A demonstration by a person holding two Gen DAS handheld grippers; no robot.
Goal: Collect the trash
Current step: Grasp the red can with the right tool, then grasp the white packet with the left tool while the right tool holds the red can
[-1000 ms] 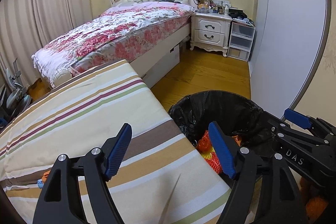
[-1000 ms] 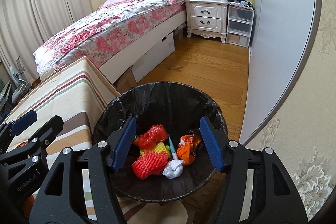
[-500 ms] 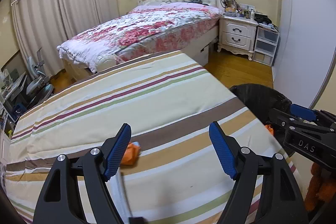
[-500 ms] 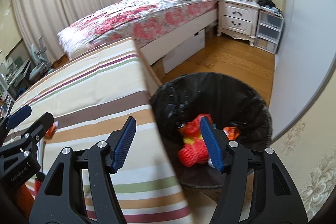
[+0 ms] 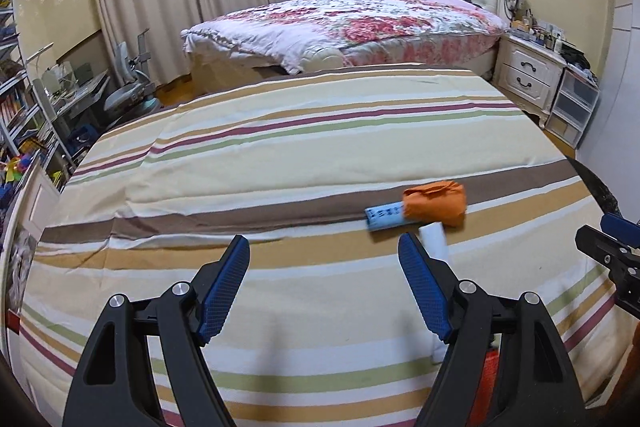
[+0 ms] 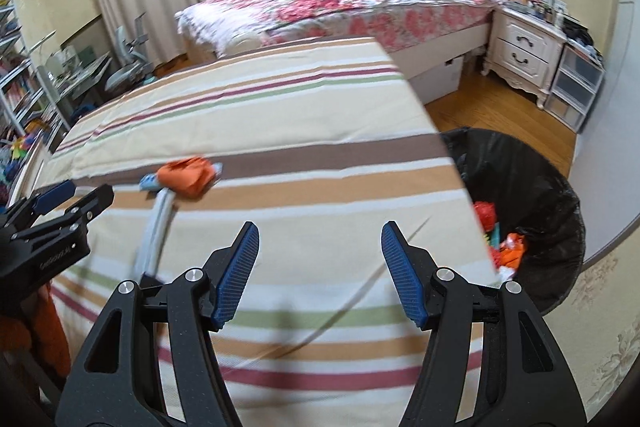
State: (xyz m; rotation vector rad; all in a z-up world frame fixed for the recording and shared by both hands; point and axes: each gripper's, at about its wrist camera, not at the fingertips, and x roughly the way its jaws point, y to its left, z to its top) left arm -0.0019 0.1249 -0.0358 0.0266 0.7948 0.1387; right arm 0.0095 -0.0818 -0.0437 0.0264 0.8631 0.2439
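On the striped bedspread (image 5: 280,163) lie an orange crumpled wrapper (image 5: 436,202), a light blue tube (image 5: 384,218) beside it and a white tube (image 5: 434,241) in front. My left gripper (image 5: 324,281) hovers open over the spread, just left of that trash, nothing between its blue pads. My right gripper (image 6: 318,267) is open too, above the striped spread (image 6: 320,187), with the orange wrapper (image 6: 186,175) and white tube (image 6: 158,227) to its left. The black-lined bin (image 6: 536,203) holding red and orange trash stands at the spread's right edge.
A floral bed (image 5: 360,23) with a white headboard stands behind. A white nightstand (image 5: 528,79) and plastic drawers (image 5: 572,111) sit at the right on wooden floor (image 6: 500,119). Shelves and a chair (image 5: 128,87) crowd the left. A thin cord (image 6: 340,311) crosses the spread near my right gripper.
Both grippers swung left from above the bin to over the striped spread. The orange wrapper and tubes came into view; the bin slid to the right edge. Both stayed open.
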